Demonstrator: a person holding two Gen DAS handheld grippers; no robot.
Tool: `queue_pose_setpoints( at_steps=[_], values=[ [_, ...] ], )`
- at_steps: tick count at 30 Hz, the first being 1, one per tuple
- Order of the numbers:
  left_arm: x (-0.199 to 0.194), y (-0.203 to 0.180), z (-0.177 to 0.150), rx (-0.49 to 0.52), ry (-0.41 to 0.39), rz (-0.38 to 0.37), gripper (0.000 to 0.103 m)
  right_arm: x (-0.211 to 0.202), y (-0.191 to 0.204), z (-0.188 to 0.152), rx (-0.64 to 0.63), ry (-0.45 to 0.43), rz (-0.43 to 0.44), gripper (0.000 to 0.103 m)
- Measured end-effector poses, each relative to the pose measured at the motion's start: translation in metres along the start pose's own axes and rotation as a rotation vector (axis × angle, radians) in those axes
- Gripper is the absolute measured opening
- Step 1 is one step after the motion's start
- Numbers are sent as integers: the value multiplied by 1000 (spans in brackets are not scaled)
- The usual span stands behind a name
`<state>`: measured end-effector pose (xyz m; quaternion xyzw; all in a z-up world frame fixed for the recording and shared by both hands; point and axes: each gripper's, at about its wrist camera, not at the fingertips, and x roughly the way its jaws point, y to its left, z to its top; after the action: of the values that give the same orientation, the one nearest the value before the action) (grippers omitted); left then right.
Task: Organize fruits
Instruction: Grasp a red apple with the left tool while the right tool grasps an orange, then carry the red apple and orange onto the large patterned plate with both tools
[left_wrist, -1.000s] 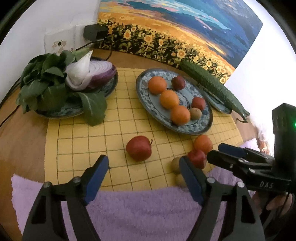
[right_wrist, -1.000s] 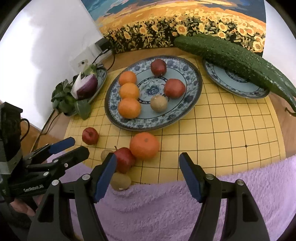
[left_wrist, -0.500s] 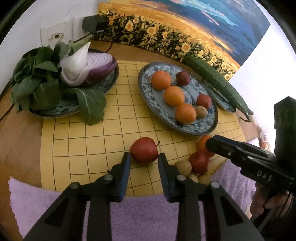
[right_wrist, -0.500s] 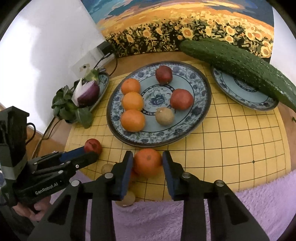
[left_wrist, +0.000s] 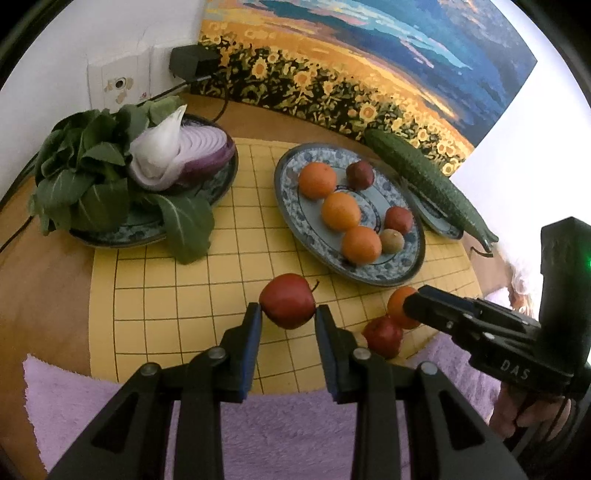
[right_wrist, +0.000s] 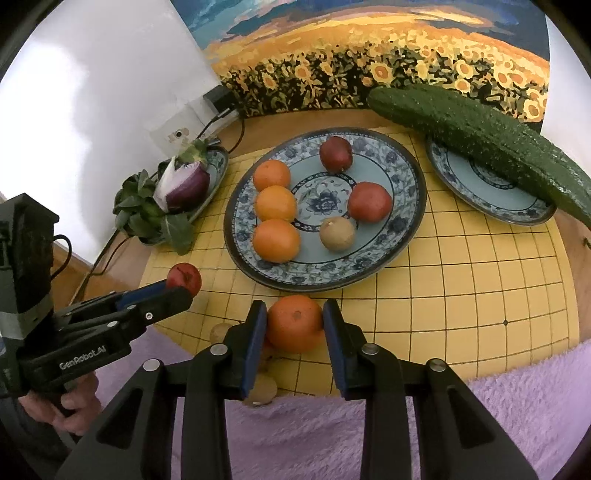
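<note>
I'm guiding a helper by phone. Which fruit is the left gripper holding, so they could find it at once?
Start at the big patterned plate of fruit in the middle of the yellow grid mat. On the mat just in front of its near rim sits a red apple, clamped by the left gripper. It alone shows a stalk and lies apart from the other loose fruit.

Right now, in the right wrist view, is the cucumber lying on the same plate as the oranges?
No, the cucumber lies across a separate smaller plate to the right of the fruit plate.
</note>
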<state>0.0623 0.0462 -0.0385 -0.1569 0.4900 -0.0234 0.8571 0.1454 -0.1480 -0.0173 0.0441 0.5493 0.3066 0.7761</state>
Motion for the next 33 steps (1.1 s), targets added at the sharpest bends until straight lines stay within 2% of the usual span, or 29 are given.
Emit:
queue_pose_setpoints(
  at_steps=[15,33],
  values=[
    [-7,-11,4,20,-18,-25,31,-12,6,-4,-16,-30,22,33],
    [-9,-17,17,39,-36,-41,31,-25,8,13,-26,-71,16,33]
  ],
)
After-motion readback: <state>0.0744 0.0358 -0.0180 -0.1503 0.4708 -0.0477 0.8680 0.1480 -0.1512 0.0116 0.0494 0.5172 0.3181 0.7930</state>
